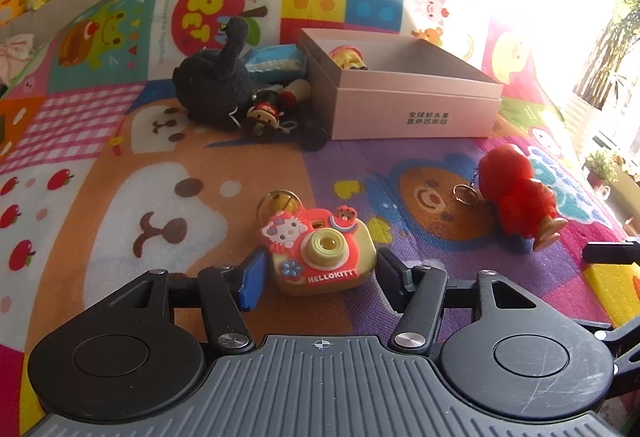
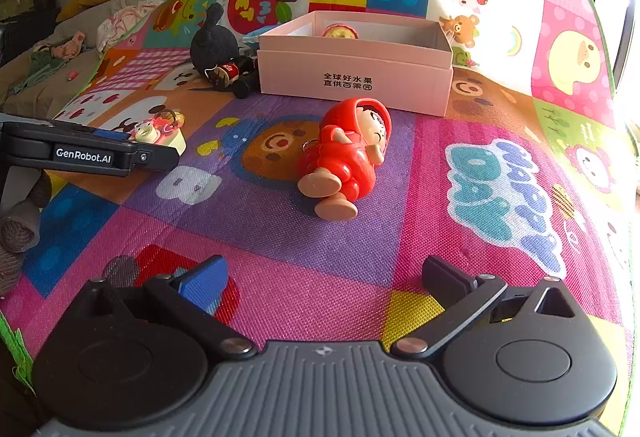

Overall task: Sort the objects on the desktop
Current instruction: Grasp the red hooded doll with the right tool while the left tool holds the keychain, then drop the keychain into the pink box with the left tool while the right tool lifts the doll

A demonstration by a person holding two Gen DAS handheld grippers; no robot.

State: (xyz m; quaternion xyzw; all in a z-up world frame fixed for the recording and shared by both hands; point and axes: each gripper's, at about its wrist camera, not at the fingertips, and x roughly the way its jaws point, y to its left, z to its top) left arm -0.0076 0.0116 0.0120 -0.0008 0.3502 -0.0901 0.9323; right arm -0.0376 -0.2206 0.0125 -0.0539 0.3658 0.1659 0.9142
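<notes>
Your left gripper (image 1: pixel 318 273) straddled the pink-and-cream plastic Hello Kitty toy camera (image 1: pixel 320 253) at lower centre on the patchwork cartoon play mat (image 1: pixel 120 197), pads beside it, whether gripping I cannot tell; your right gripper (image 2: pixel 326 277) hung unclenched and empty below the red hooded plastic doll (image 2: pixel 346 161), the pink cardboard box (image 2: pixel 356 73) beyond at upper centre

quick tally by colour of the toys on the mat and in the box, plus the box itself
Red or pink toys: 2, the toy camera and the red hooded figure
Black toys: 2, the black plush and the small black-and-red doll
Yellow toy in the box: 1
Pink box: 1
Total: 6
</notes>
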